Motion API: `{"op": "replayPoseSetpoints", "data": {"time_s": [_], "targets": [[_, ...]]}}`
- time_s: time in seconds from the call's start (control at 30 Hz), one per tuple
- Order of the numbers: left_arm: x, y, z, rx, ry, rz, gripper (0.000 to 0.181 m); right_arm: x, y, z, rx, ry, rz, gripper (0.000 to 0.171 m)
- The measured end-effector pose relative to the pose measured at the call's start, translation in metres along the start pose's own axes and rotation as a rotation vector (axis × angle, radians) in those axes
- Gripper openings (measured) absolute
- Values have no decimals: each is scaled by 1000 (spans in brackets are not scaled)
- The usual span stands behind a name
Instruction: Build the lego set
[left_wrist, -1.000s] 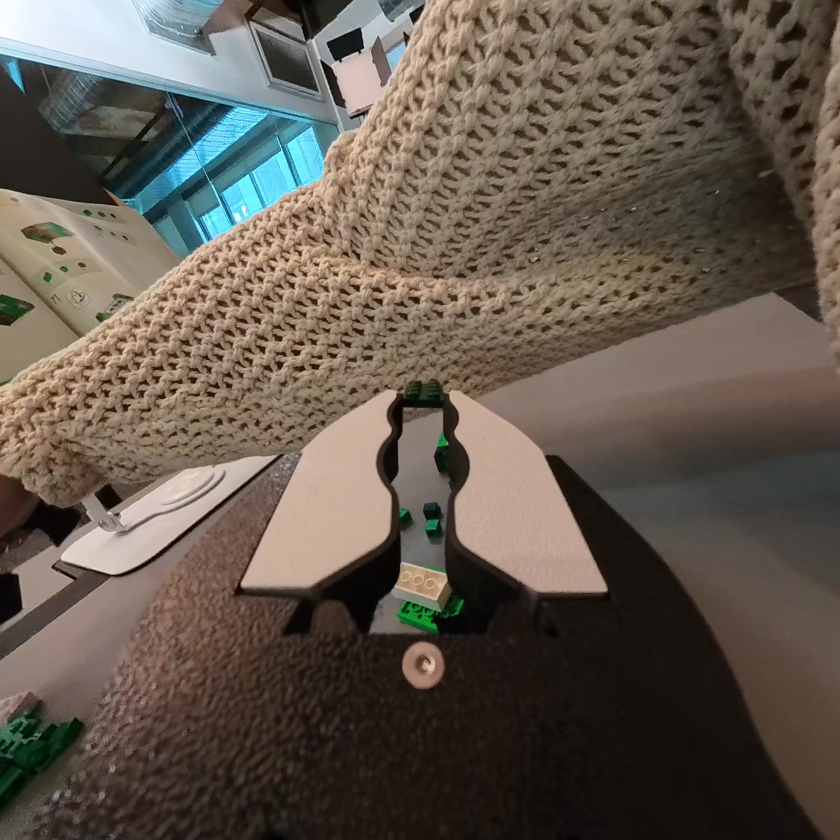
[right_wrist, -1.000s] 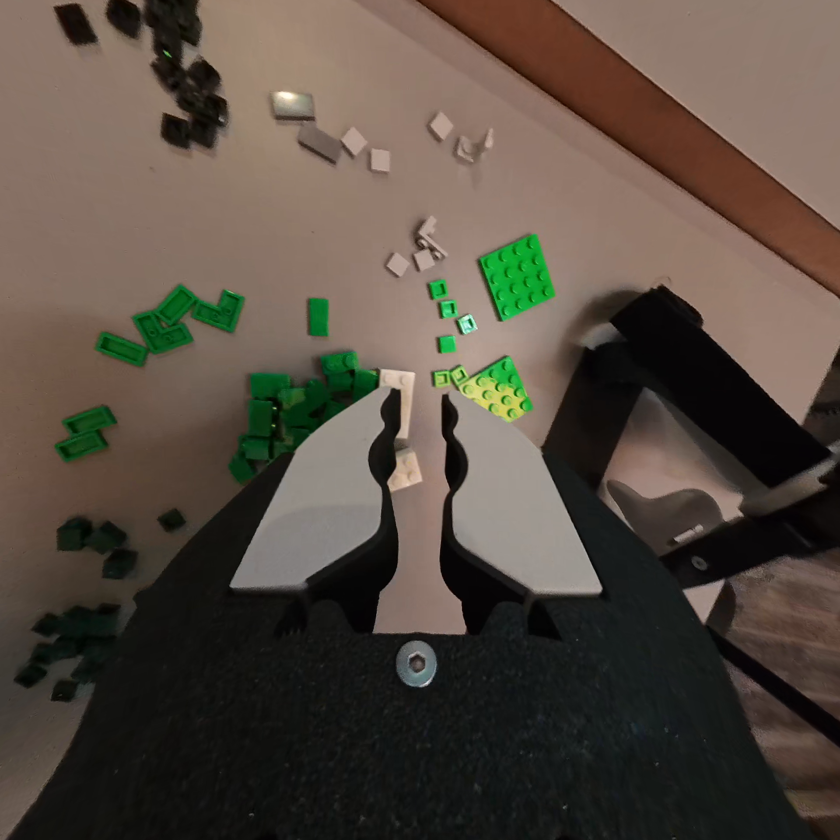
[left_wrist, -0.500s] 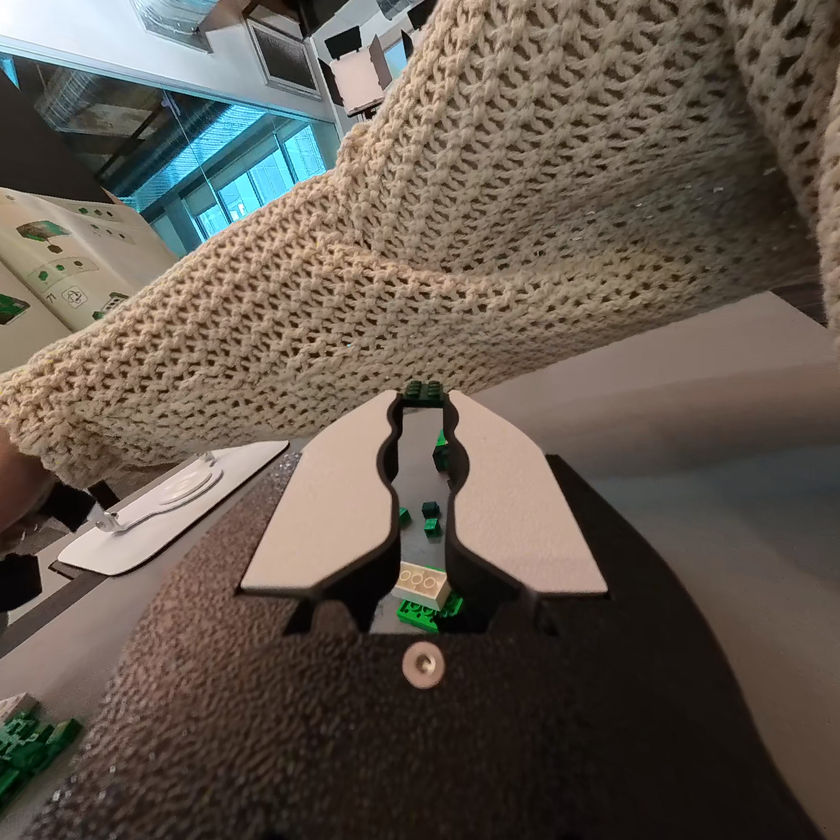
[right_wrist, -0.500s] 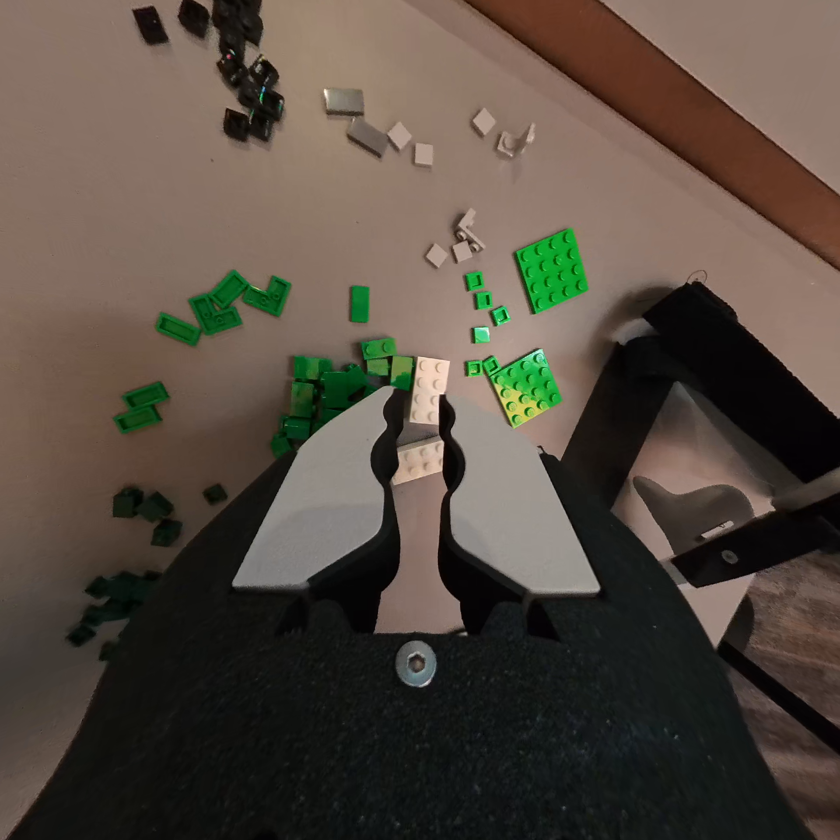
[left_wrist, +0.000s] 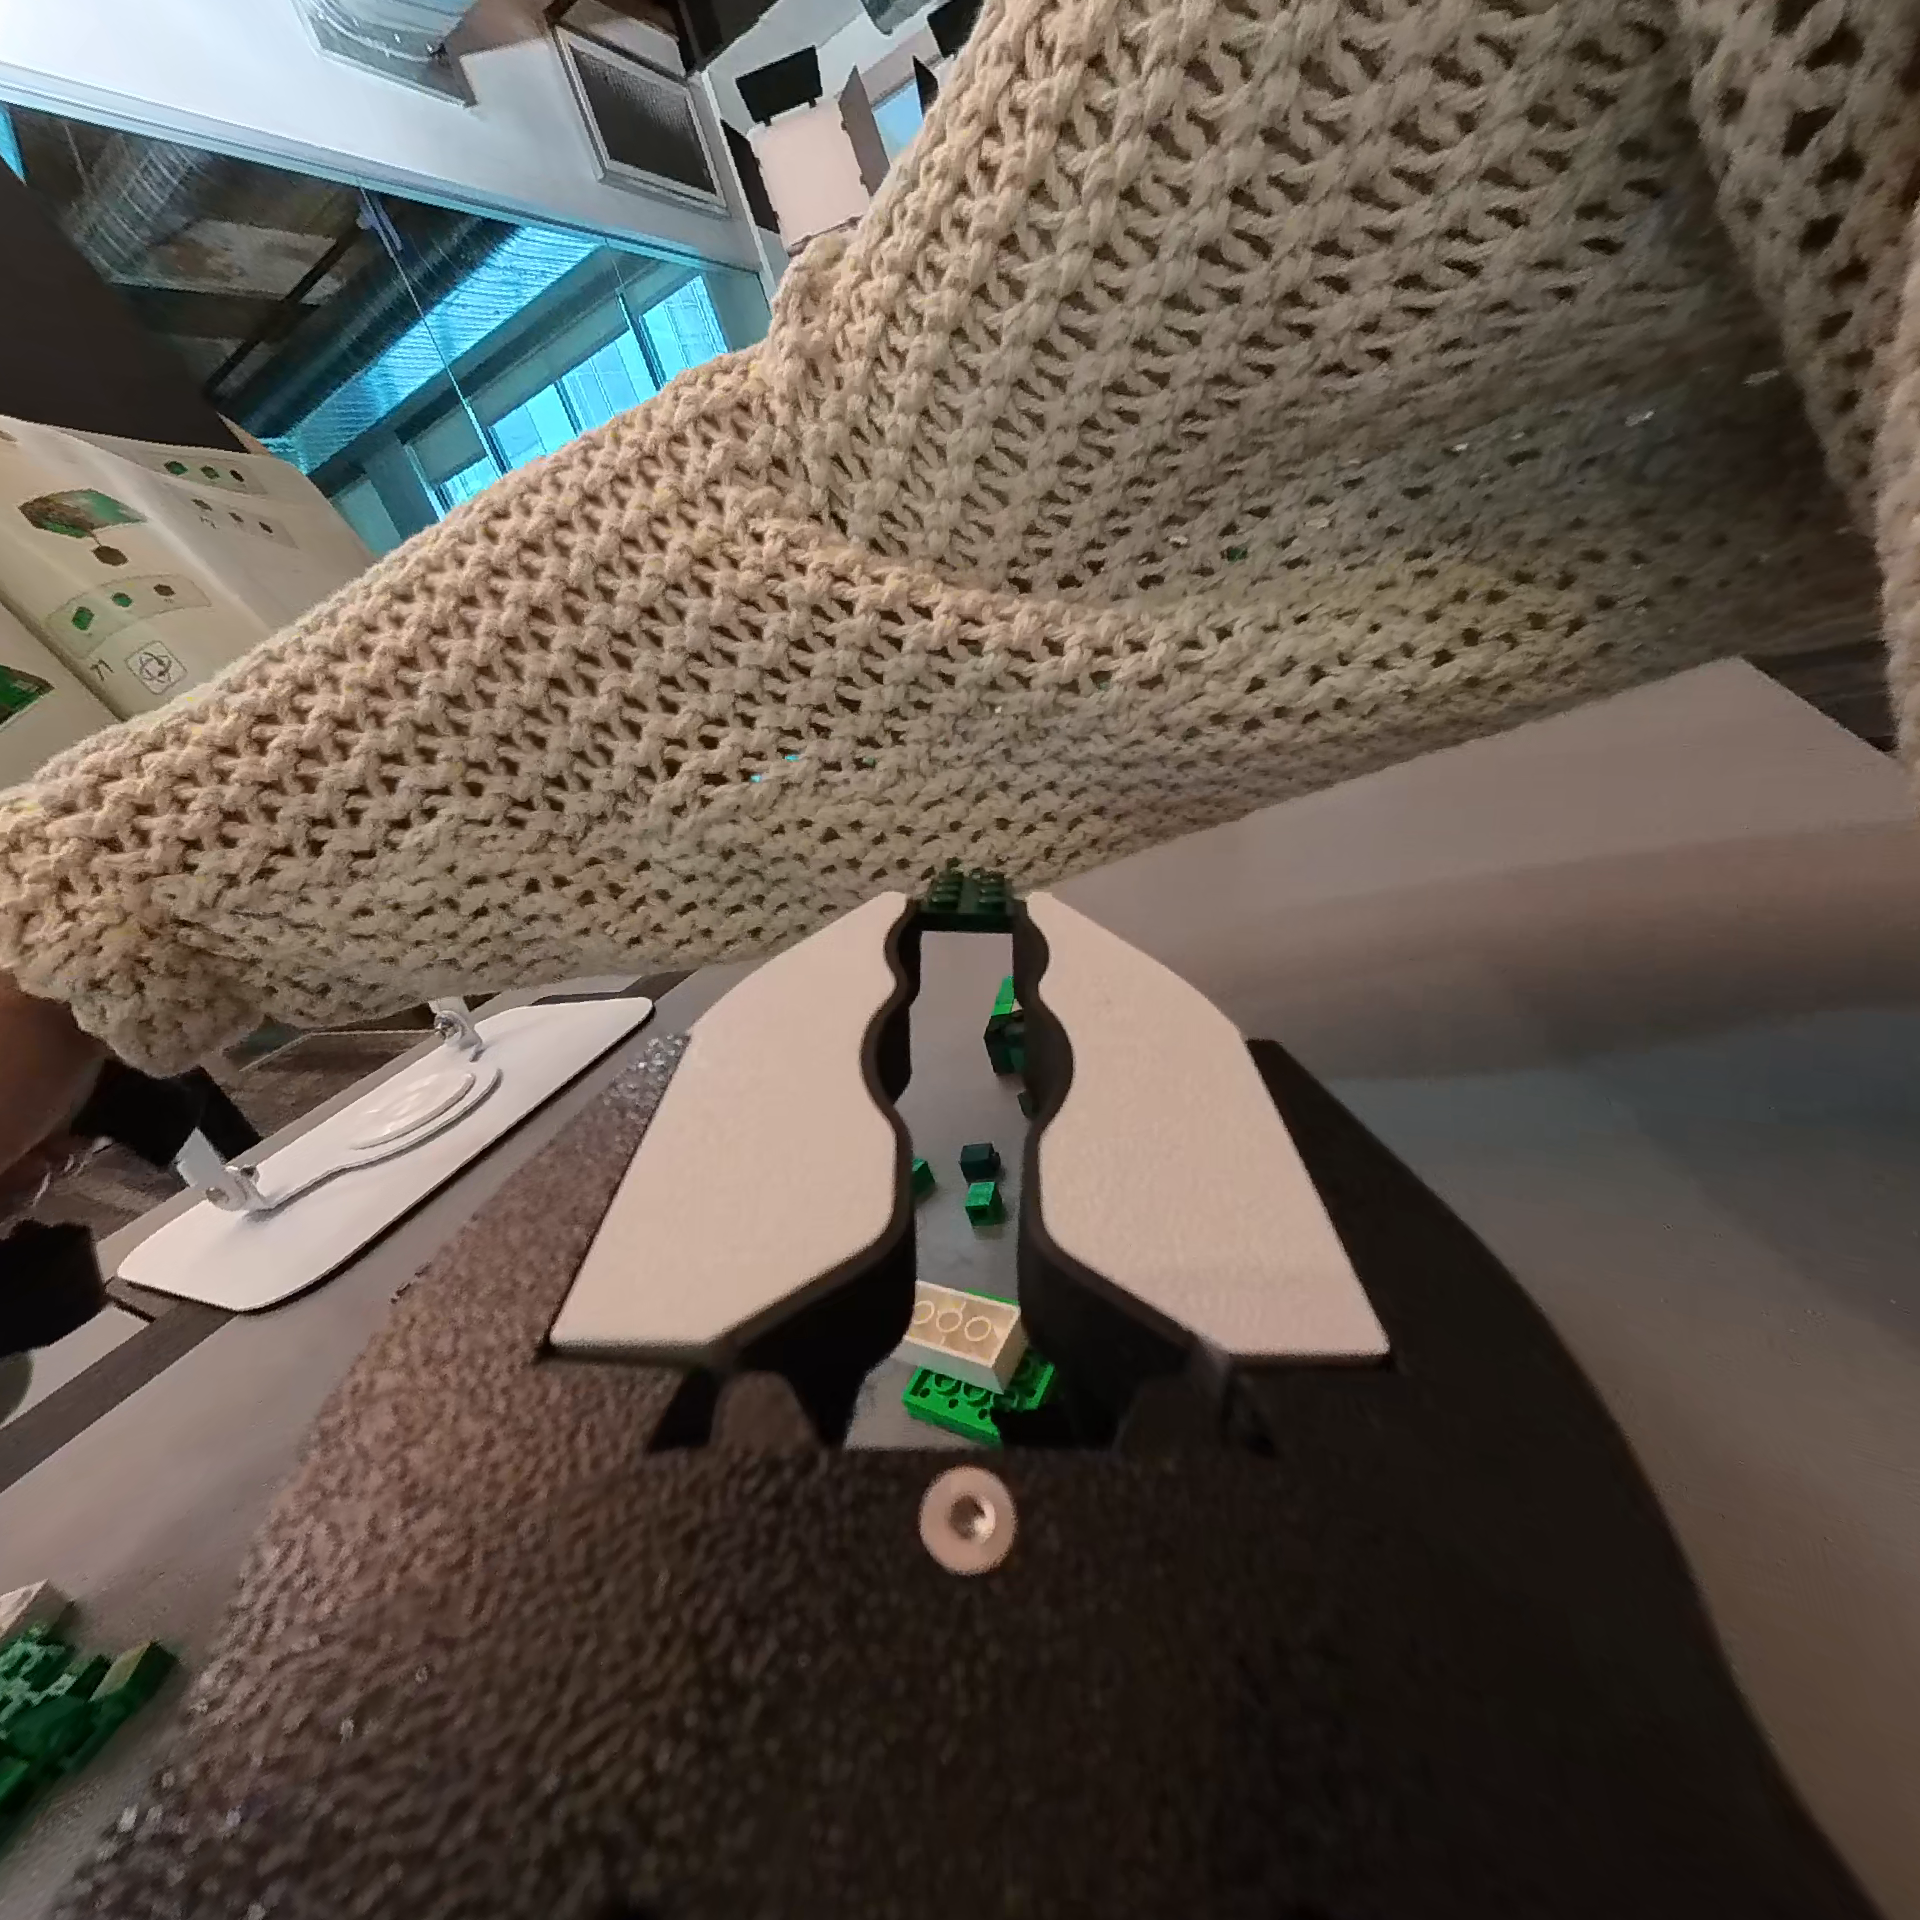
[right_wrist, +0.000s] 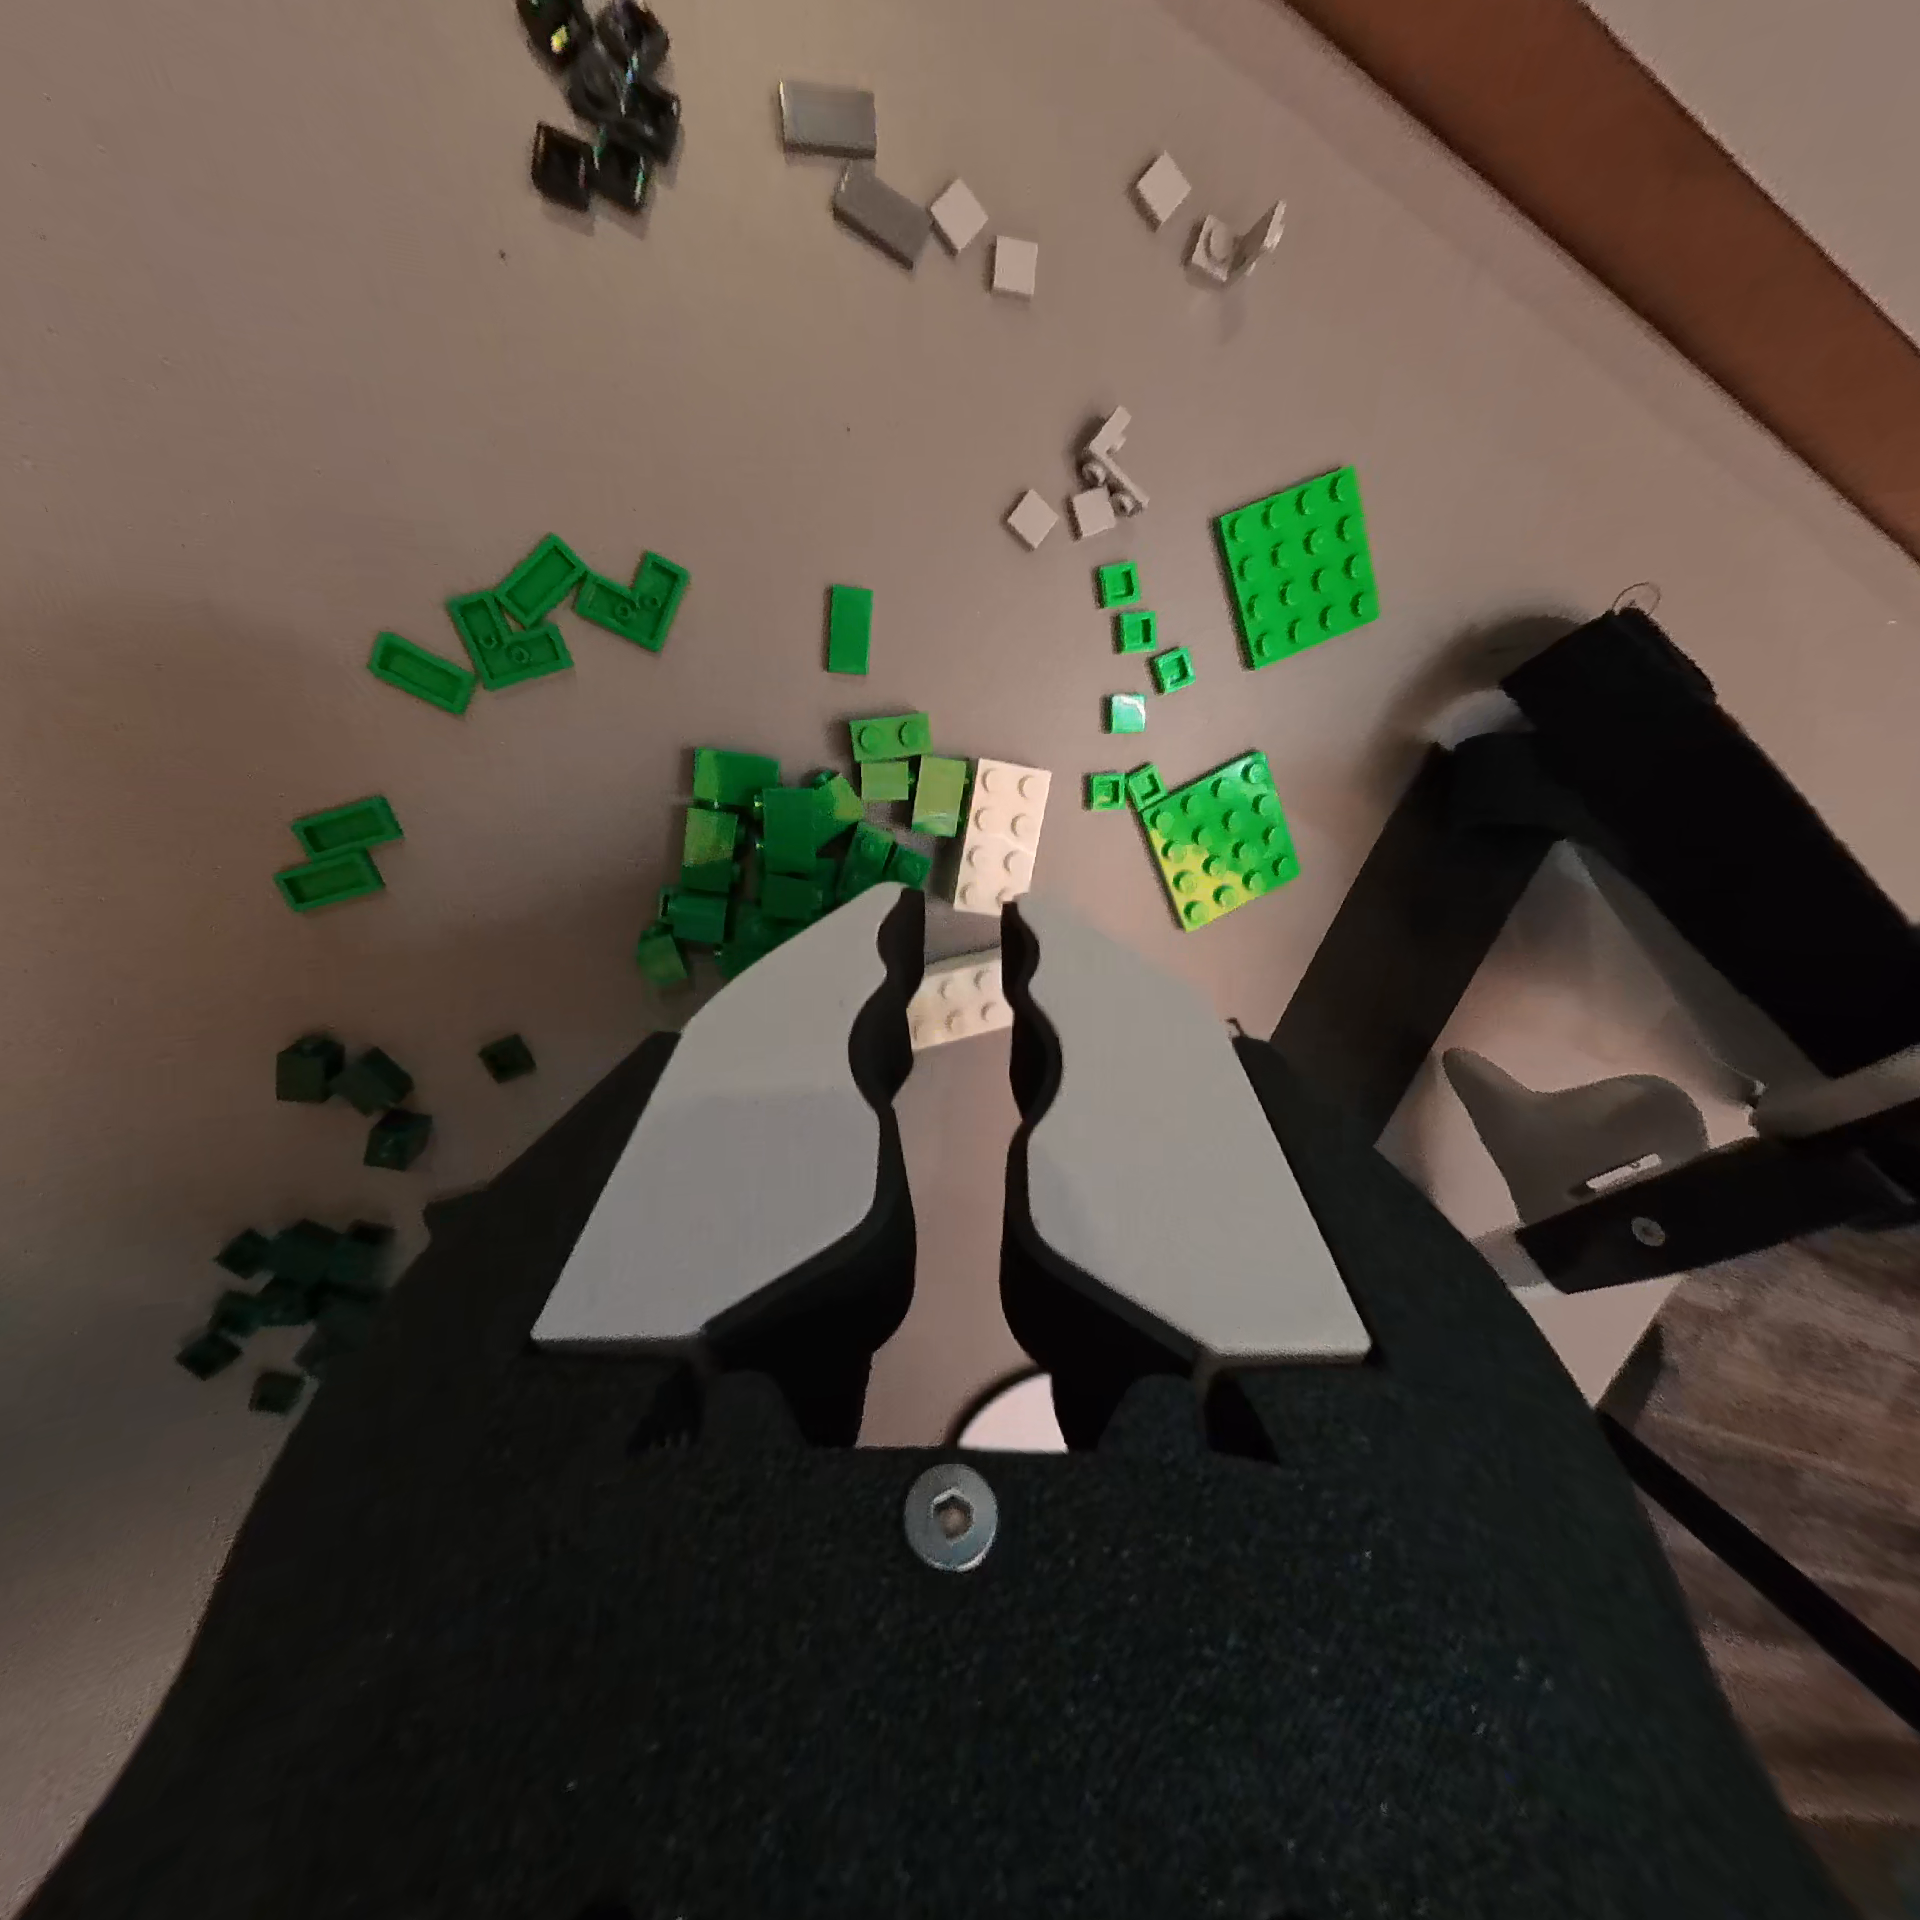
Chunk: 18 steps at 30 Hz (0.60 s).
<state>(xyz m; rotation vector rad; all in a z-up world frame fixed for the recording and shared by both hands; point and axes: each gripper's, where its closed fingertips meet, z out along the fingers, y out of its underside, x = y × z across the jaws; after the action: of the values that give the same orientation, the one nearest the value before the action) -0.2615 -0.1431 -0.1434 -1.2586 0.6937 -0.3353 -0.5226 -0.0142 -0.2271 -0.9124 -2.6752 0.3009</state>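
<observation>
The right claw (right_wrist: 963, 914) has pulled back, so more pieces show now. Its jaws are a little apart and hold nothing. Just past its tips lies the white brick (right_wrist: 1003, 836), long side pointing away. The left claw (left_wrist: 968, 914) pinches a dark green piece (left_wrist: 968, 896).

no readable text; the instruction booklet (left_wrist: 114, 613) shows only small diagrams.

Windows: glass panes (left_wrist: 582, 374) with blue-tinted daylight, upper left.
Ceiling: white, with a vent grille (left_wrist: 634, 135).
Surface: plain grey-beige top (right_wrist: 312, 343), brown edge strip (right_wrist: 1621, 239).
Floor: wood-look planks (right_wrist: 1766, 1455), lower right.
</observation>
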Motion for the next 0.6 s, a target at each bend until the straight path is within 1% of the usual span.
{"op": "replayPoseSetpoints", "data": {"time_s": [0.17,0.6], "targets": [[0,0,0,-2,2,-3,16,-7,10,4,-46,-27,2,14],[-1,1,-1,0,-1,-14,16,-9,13,0,-53,-20,3,12]]}}
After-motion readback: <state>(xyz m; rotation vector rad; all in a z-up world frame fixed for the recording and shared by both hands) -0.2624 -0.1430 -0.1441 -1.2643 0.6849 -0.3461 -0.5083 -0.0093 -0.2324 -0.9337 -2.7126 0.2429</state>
